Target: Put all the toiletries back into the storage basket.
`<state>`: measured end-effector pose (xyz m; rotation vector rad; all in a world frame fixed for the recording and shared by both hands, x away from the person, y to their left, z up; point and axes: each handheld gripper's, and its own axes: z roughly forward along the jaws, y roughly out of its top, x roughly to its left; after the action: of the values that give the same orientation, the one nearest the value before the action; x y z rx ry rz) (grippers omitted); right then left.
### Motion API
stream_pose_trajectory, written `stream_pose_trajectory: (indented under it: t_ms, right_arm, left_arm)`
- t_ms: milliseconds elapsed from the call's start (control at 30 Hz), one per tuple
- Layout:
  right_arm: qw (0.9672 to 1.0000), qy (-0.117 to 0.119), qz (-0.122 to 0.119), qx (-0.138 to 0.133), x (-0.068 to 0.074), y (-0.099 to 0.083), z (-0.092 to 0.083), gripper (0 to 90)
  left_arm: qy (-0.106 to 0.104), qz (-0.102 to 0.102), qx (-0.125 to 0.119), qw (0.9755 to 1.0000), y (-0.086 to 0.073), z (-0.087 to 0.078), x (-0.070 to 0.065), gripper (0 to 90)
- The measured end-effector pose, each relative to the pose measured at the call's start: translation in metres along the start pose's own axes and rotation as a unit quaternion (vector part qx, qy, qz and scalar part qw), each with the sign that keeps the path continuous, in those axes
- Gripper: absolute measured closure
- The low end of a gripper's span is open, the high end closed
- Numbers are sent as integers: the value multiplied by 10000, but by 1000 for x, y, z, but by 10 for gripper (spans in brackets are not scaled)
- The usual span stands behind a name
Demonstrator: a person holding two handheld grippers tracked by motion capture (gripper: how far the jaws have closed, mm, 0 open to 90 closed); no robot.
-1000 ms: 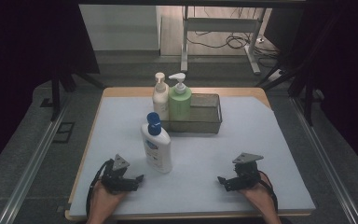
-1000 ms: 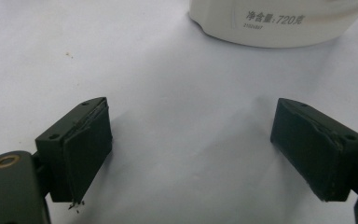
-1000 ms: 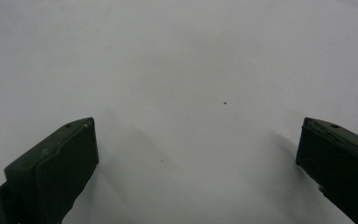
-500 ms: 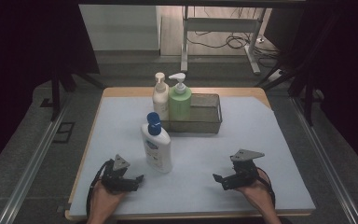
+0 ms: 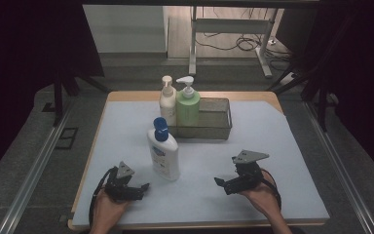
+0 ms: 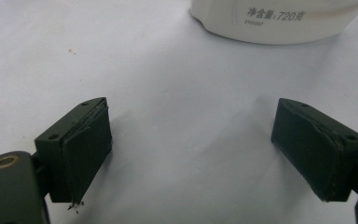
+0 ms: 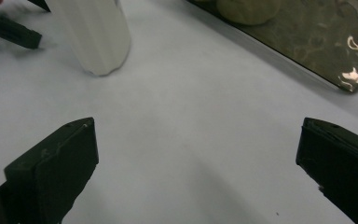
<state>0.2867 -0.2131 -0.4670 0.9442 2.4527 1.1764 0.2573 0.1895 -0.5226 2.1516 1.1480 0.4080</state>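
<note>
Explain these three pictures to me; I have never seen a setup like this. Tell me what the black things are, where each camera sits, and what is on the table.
A person sits at a table covered with a pale sheet and holds a hand tool in each hand: the left gripper and the right gripper, each with two black jaws. The wide picture comes from a camera above, looking down and forward. The other two come from small cameras riding on the grippers, looking along their own jaws.

On the table stands a white bottle with a blue cap. Behind it a metal tray holds a cream pump bottle and a green pump bottle.

Both grippers are open and hold nothing; the jaws stand wide apart over bare sheet.
</note>
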Motion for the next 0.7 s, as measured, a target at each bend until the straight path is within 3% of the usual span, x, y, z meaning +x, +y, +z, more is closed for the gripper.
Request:
stream_pose_trajectory:
  t_ms: [700]
  right_arm:
    - [9986, 387, -237, -286, 24, 50, 15, 0]
  left_arm:
    - [16, -17, -31, 10000, -1, 0, 0, 122]
